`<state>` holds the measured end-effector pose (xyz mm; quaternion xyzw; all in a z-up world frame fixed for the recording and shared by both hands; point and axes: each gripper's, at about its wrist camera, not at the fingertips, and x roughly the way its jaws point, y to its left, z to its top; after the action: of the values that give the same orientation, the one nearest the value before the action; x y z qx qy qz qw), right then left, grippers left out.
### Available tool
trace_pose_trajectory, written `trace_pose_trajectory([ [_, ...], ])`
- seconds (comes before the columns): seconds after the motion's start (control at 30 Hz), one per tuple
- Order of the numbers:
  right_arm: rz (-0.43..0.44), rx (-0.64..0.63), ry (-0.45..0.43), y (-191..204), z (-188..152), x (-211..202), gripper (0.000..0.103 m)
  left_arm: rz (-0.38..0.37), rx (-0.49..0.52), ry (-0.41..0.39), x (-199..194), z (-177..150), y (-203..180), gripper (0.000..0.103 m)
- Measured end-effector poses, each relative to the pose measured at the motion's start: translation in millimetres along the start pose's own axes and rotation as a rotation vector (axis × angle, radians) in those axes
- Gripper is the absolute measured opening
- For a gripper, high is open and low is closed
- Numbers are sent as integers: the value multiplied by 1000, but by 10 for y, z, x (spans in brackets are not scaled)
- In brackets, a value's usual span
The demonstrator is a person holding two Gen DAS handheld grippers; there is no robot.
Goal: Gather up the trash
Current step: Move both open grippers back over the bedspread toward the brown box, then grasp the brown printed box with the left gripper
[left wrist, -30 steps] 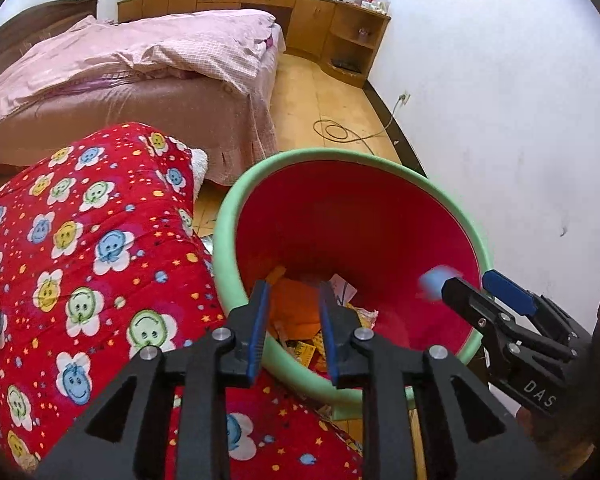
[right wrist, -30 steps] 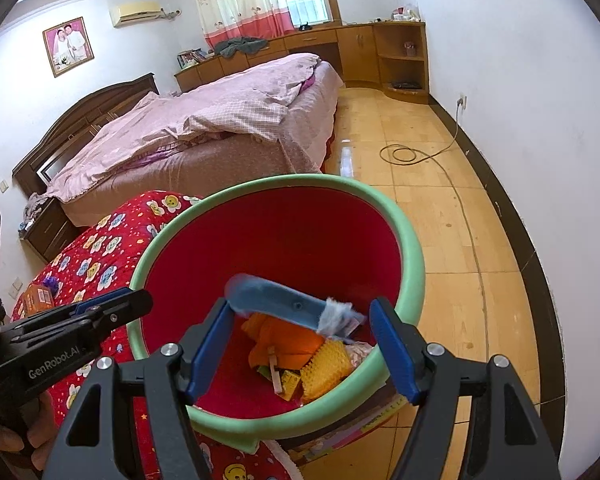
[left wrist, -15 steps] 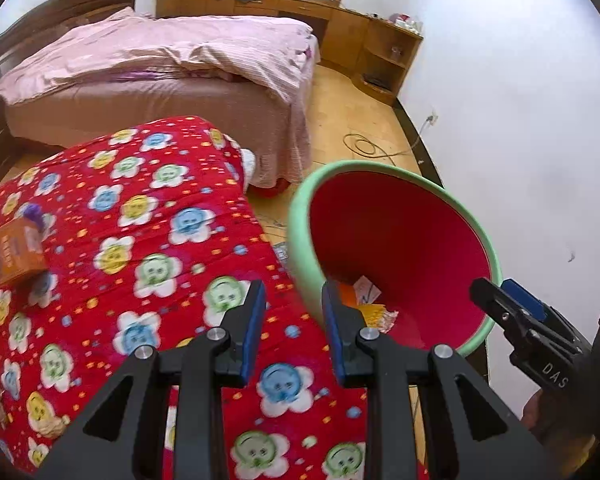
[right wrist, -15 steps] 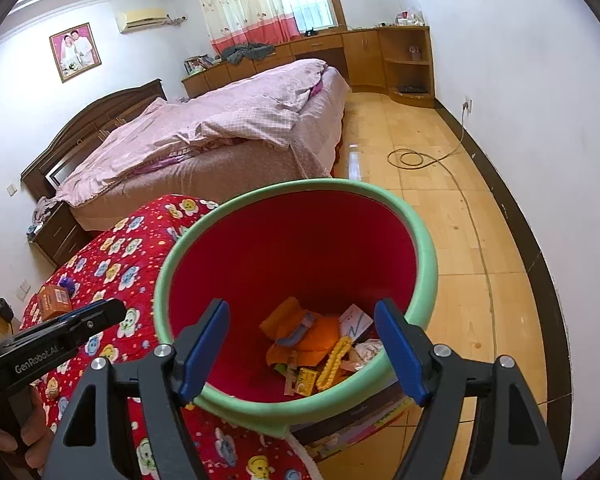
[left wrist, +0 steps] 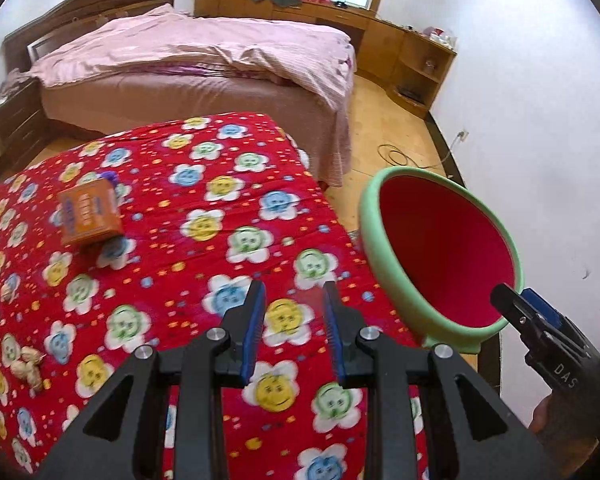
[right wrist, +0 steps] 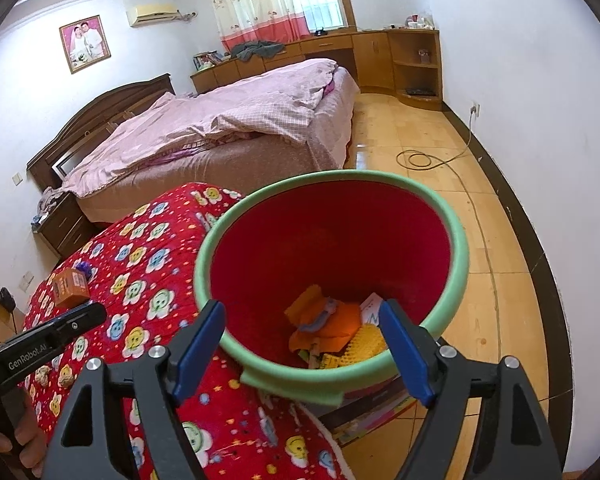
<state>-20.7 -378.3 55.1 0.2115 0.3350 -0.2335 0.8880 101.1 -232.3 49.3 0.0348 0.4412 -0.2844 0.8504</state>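
A red bin with a green rim (right wrist: 458, 240) stands on the floor beside a red flowered quilt (left wrist: 204, 184); it also shows in the left wrist view (left wrist: 374, 216). Orange and yellow trash (right wrist: 332, 326) lies in its bottom. My right gripper (right wrist: 300, 344) is open and empty over the bin's near rim. My left gripper (left wrist: 294, 318) is open with a narrow gap, empty, above the quilt left of the bin. An orange box (left wrist: 88, 214) lies on the quilt at the left, a purple thing (left wrist: 110, 176) behind it. Peanut shells (left wrist: 28, 364) lie at the quilt's left edge.
A bed with pink bedding (left wrist: 196, 56) stands beyond the quilt. Wooden cabinets (right wrist: 400, 60) line the far wall. A cable (right wrist: 424, 158) lies coiled on the wooden floor by the white wall. Books or papers (right wrist: 372, 412) lie under the bin.
A blue object left my right gripper and dropped into the bin; the right jaws stayed open. My left gripper swung left from over the bin to over the quilt.
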Motion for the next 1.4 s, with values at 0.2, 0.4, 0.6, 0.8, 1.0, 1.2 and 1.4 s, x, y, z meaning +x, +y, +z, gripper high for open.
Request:
trace_pose_trajectory([
  [0.2,20,-23,-1,197,-36,-41,82,30,-33,-13,-113,-68,208,28],
  [0.4,25,-57,-10,408,-62,-73,84,61,-68,-25,-230,-122,403,28],
  [0.6,44,-85,-2,592,-81,-51,84,91,-99,-43,-325,-146,603,28],
  [0.8,60,-107,9,754,-80,15,84,119,-135,-50,-348,-137,805,29],
  [1.0,73,-132,25,910,-61,118,84,155,-161,-54,-327,-87,995,40],
  [1.2,83,-155,44,1059,-42,243,84,214,-170,-72,-286,5,1176,53],
  [1.4,90,-171,65,1175,-7,397,84,207,-195,-97,-199,123,1405,69],
])
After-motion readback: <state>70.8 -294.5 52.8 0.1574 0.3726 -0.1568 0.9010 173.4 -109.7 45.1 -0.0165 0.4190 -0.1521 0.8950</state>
